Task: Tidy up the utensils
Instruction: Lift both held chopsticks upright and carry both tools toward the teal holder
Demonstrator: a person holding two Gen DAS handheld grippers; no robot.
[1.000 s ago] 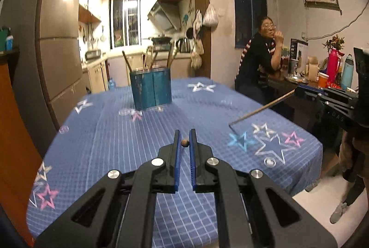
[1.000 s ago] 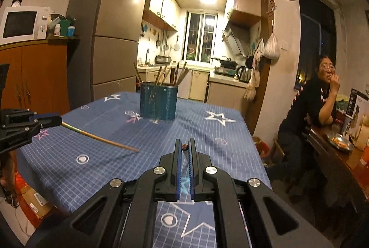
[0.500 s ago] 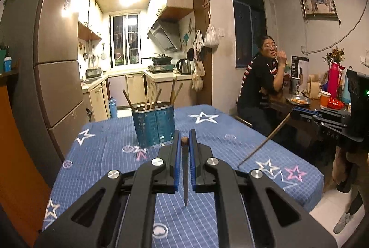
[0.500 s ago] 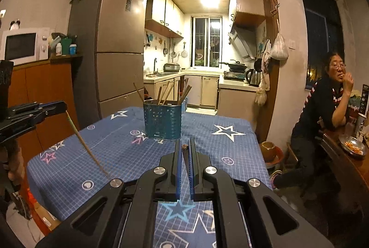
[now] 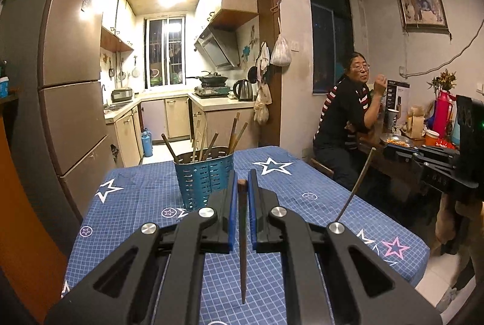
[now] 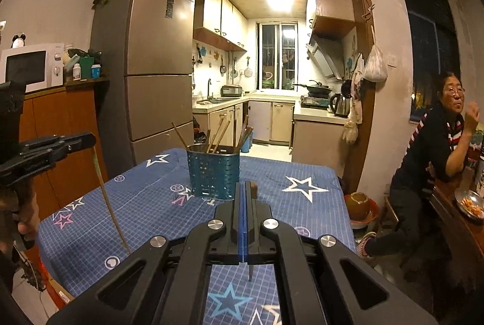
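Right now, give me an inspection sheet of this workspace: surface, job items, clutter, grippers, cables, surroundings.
Surface: table under a blue checked cloth with star prints.
Job's things: teal perforated utensil holder stands upright near the table's far end, several chopsticks leaning in it; one dark chopstick hangs point-down from the left gripper; another chopstick hangs from the right gripper.
Clutter: nothing seen on the cloth besides the holder.
Grippers: both shut on a chopstick, raised above the table.
Cables: a cord runs along the right wall.
Surroundings: fridge, microwave, kitchen behind, seated woman at a side table.
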